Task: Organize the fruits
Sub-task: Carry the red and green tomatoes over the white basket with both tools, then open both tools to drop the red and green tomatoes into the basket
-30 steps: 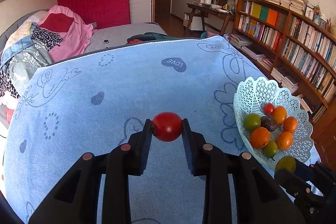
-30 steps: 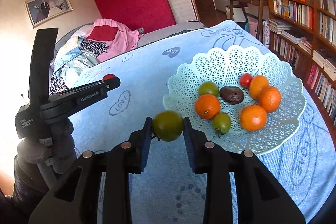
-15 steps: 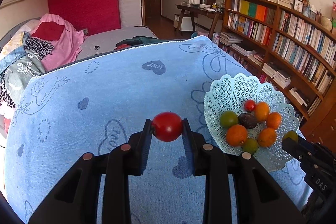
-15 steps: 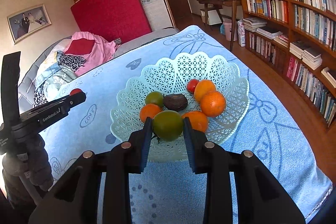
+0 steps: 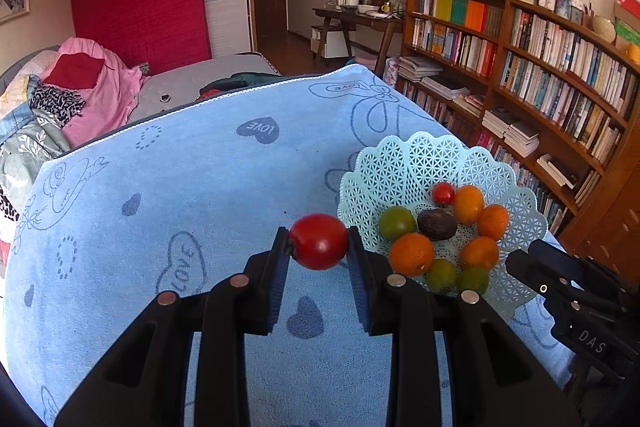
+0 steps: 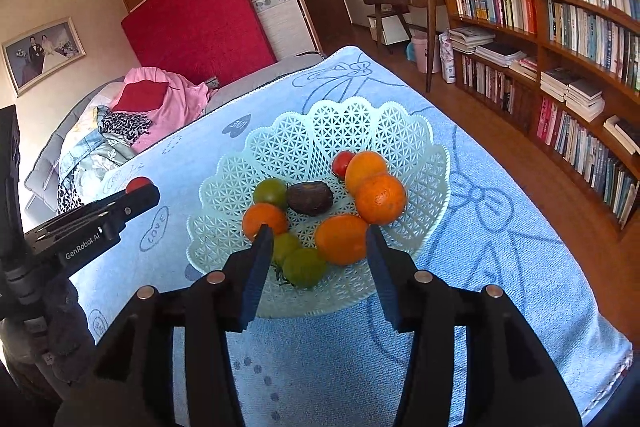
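My left gripper (image 5: 319,251) is shut on a red tomato (image 5: 319,241) and holds it above the blue cloth, just left of the pale green lattice basket (image 5: 416,163). The basket (image 6: 340,123) holds several oranges, green tomatoes, a small red tomato (image 6: 341,163) and a dark fruit (image 6: 310,198). My right gripper (image 6: 318,239) is open and empty over the basket's near side. A green tomato (image 6: 304,267) lies in the basket below its jaws. The left gripper and its red tomato (image 6: 138,183) show at the left of the right wrist view.
A blue cloth (image 5: 180,187) with heart and "LOVE" prints covers the table. A bookshelf (image 5: 540,67) runs along the right wall. A bed with piled clothes (image 5: 80,87) lies beyond the far edge. The right gripper's body (image 5: 576,303) sits at the basket's right.
My right gripper has opened and let the green tomato go into the basket. My left gripper has moved right toward the basket with the red tomato.
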`<action>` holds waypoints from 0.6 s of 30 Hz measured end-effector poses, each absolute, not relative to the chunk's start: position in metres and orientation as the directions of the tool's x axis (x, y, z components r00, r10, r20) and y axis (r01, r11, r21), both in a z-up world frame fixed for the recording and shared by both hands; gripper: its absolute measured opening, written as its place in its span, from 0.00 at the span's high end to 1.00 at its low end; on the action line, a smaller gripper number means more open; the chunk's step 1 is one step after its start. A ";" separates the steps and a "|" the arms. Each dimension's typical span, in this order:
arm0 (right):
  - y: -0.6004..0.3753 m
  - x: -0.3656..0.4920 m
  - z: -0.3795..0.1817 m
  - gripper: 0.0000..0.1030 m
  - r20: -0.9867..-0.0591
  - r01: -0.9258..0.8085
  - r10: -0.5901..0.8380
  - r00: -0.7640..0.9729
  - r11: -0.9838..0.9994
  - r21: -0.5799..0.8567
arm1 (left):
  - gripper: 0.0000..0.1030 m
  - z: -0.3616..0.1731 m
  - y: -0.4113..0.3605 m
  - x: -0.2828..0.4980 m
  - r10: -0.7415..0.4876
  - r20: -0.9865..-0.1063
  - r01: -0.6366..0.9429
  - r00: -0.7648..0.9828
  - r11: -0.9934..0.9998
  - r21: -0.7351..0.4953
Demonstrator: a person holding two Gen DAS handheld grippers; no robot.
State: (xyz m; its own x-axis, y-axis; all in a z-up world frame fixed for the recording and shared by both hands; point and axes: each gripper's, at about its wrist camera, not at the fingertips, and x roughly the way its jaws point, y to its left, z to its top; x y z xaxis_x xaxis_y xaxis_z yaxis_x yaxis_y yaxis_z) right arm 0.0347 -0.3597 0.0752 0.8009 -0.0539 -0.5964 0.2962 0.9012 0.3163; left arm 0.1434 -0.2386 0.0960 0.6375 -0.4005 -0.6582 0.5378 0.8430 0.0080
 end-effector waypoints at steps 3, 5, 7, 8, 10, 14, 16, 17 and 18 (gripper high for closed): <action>-0.362 0.033 0.077 0.52 -0.592 0.303 -0.062 0.804 0.899 0.318 | 0.72 0.096 -0.244 0.140 -0.411 -0.658 0.550 0.632 0.835 0.007; -0.363 0.032 0.079 0.52 -0.588 0.306 -0.068 0.806 0.899 0.314 | 0.72 0.096 -0.248 0.138 -0.417 -0.658 0.559 0.627 0.829 0.007; -0.364 0.032 0.081 0.52 -0.584 0.313 -0.085 0.808 0.901 0.302 | 0.72 0.095 -0.253 0.135 -0.426 -0.659 0.570 0.620 0.821 0.006; -0.364 0.031 0.082 0.52 -0.581 0.317 -0.096 0.808 0.902 0.293 | 0.72 0.095 -0.256 0.134 -0.431 -0.659 0.577 0.616 0.817 0.006; -0.365 0.031 0.084 0.51 -0.578 0.325 -0.108 0.809 0.901 0.287 | 0.72 0.094 -0.262 0.131 -0.441 -0.659 0.591 0.609 0.807 0.005; -0.370 0.029 0.085 0.47 -0.573 0.338 -0.122 0.811 0.896 0.288 | 0.71 0.091 -0.274 0.126 -0.462 -0.663 0.618 0.590 0.786 0.002; -0.371 0.029 0.086 0.47 -0.570 0.344 -0.131 0.811 0.895 0.284 | 0.71 0.089 -0.280 0.125 -0.467 -0.665 0.628 0.583 0.778 0.004; -0.371 0.028 0.086 0.47 -0.569 0.346 -0.136 0.811 0.895 0.280 | 0.71 0.088 -0.281 0.124 -0.469 -0.666 0.631 0.580 0.775 0.003; -0.371 0.028 0.087 0.47 -0.569 0.348 -0.139 0.811 0.896 0.277 | 0.71 0.087 -0.284 0.124 -0.471 -0.668 0.635 0.576 0.772 0.003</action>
